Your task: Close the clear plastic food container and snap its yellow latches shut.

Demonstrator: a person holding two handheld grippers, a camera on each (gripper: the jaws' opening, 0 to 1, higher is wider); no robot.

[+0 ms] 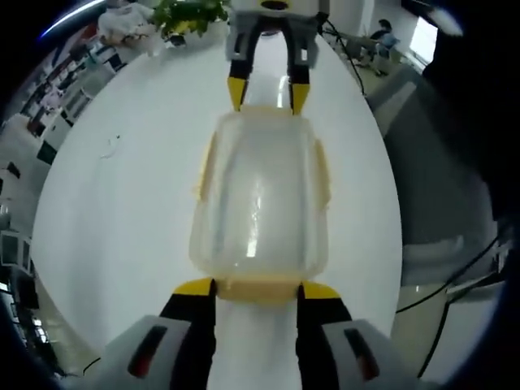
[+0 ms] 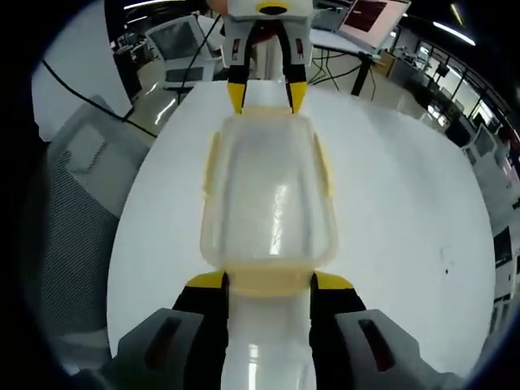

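Your left claw [image 1: 257, 291] and right claw [image 2: 269, 283], both spread apart, bracket opposite yellow end latches [image 1: 258, 288] of the clear plastic food container [image 1: 260, 203] on the white desk [image 1: 122, 203].

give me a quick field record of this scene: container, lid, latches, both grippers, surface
container: clear plastic food container, lying on the table between the two grippers
lid: on, looks seated
latches: yellow latches at both ends and along the sides; whether they are snapped cannot be told
left gripper: jaws open, astride the near end latch
right gripper: jaws open, astride the opposite end latch
surface: white round table
background: green plant at the table's far edge
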